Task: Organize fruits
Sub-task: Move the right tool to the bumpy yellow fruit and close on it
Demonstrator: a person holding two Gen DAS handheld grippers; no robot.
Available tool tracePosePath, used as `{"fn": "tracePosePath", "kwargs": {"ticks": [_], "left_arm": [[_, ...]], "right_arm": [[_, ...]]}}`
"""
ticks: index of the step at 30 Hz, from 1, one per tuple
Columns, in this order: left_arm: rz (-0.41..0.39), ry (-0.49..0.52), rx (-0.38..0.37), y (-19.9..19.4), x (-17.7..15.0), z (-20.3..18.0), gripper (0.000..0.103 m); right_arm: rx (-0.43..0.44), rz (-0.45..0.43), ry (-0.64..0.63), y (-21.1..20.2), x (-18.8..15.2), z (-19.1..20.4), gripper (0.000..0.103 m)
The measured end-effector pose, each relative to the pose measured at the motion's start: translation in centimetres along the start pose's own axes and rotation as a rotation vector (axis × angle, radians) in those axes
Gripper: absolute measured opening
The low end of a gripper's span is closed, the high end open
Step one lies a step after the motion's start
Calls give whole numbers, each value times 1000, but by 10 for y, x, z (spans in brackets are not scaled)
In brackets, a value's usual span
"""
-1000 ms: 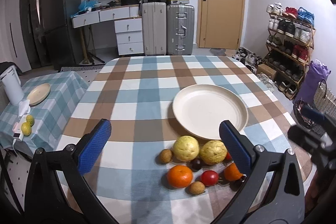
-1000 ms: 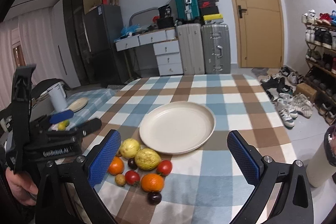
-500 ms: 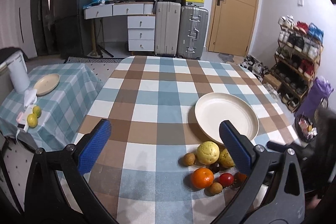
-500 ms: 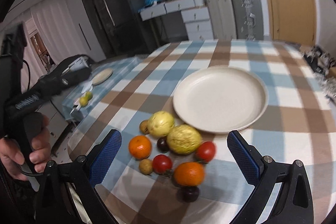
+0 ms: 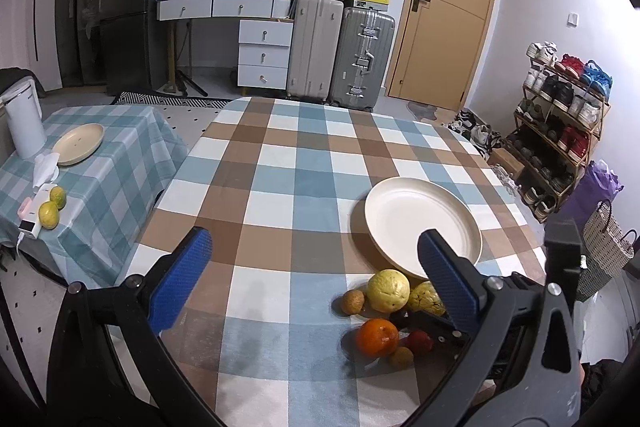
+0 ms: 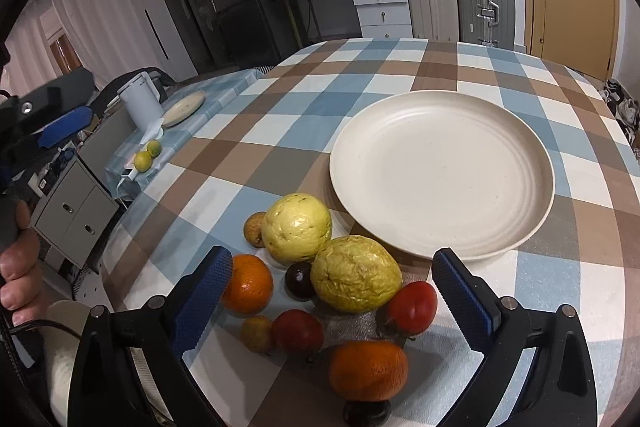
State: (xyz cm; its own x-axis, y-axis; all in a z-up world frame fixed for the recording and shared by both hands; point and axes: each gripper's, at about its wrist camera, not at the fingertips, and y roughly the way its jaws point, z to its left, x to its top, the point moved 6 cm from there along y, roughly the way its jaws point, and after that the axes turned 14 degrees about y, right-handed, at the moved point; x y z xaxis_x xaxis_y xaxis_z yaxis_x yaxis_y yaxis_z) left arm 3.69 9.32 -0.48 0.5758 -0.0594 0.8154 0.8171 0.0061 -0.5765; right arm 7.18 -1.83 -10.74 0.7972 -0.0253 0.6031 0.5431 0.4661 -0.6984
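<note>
A pile of fruit lies on the checked table beside an empty cream plate [image 6: 442, 173]: two yellow guavas [image 6: 298, 229] [image 6: 355, 279], two oranges [image 6: 248, 285] [image 6: 368, 371], red tomatoes [image 6: 412, 307], dark plums [image 6: 299, 281] and small brown fruits [image 6: 256, 229]. My right gripper [image 6: 332, 301] is open and hovers low over the pile, its fingers either side of the nearer guava. My left gripper [image 5: 312, 279] is open and empty, to the left of the pile [image 5: 386, 291] and the plate [image 5: 422, 223]. The right gripper's body partly hides the fruit in the left wrist view.
A low side table [image 5: 120, 163] with a checked cloth stands to the left, bearing a small plate [image 5: 78, 143], a white kettle [image 5: 24, 125] and two green-yellow fruits [image 5: 50, 213]. Suitcases, drawers, a door and a shoe rack line the back and right.
My right gripper has dropped and closed in on the fruit pile, which now looks much larger. My left gripper has drawn back and swung left, away from the pile.
</note>
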Motion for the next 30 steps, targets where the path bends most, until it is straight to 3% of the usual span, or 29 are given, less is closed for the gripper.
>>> {"fn": "tracePosePath", "kwargs": {"ticks": [2, 9, 20, 30], "left_arm": [[0, 1, 1, 0, 0, -2, 103], [1, 0, 1, 0, -1, -2, 103], [3, -1, 1, 0, 0, -1, 103], [3, 0, 2, 0, 0, -2, 103]], "right_arm": [[0, 11, 3, 3, 0, -2, 94], [-19, 34, 15, 9, -1, -8, 86], [-23, 66, 20, 13, -5, -14, 55], [-82, 58, -73, 11, -9, -7, 52]]}}
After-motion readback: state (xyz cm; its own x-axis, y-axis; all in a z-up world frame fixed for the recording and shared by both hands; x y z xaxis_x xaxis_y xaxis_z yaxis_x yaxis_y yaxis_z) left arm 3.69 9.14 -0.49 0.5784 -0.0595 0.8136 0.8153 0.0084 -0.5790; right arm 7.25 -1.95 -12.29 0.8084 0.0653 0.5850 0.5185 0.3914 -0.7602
